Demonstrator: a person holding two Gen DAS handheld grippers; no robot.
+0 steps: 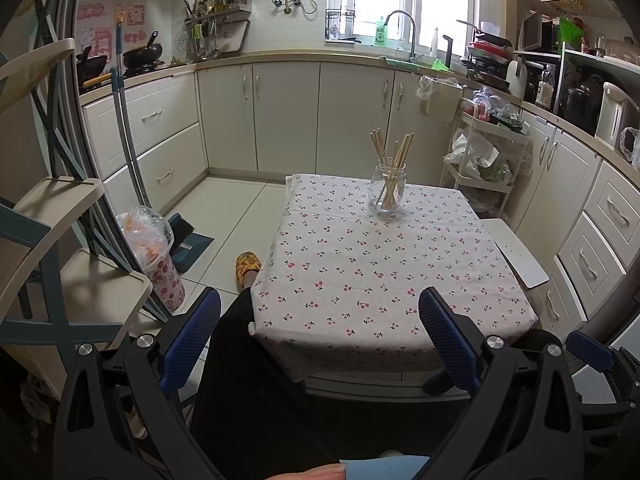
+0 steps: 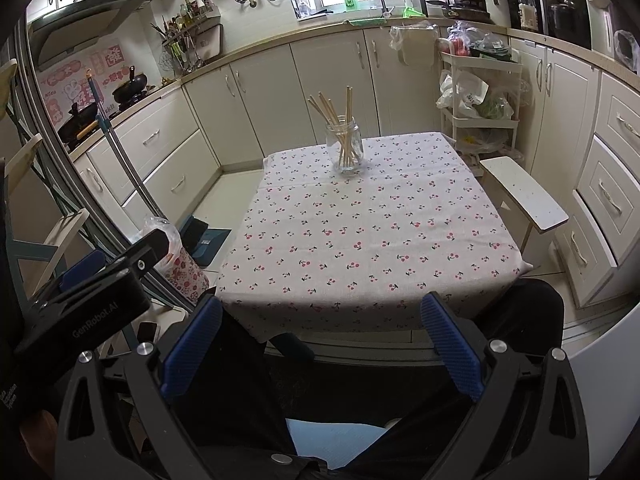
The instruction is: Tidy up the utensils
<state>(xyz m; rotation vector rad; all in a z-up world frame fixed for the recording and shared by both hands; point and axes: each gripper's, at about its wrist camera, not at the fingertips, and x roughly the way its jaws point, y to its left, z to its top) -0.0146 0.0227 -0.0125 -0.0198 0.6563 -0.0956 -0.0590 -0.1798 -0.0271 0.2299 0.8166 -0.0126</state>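
A clear glass jar [image 1: 387, 194] [image 2: 345, 148] stands upright at the far side of a small table with a cherry-print cloth [image 1: 380, 276] [image 2: 360, 236]. Several wooden chopsticks [image 1: 394, 156] [image 2: 336, 116] stand in it, fanned out. My left gripper [image 1: 320, 312] is open and empty, held low before the table's near edge. My right gripper [image 2: 322, 316] is open and empty, also at the near edge. The left gripper's body [image 2: 92, 292] shows at the left of the right wrist view.
A white stool [image 1: 520, 256] [image 2: 524, 196] stands right of the table, beside a white cart with bags [image 2: 478, 100]. Cabinets line the back and right. A floral bin [image 1: 164, 276], a dustpan [image 1: 192, 240] and a shelf rack [image 1: 48, 240] stand left. My legs are below the grippers.
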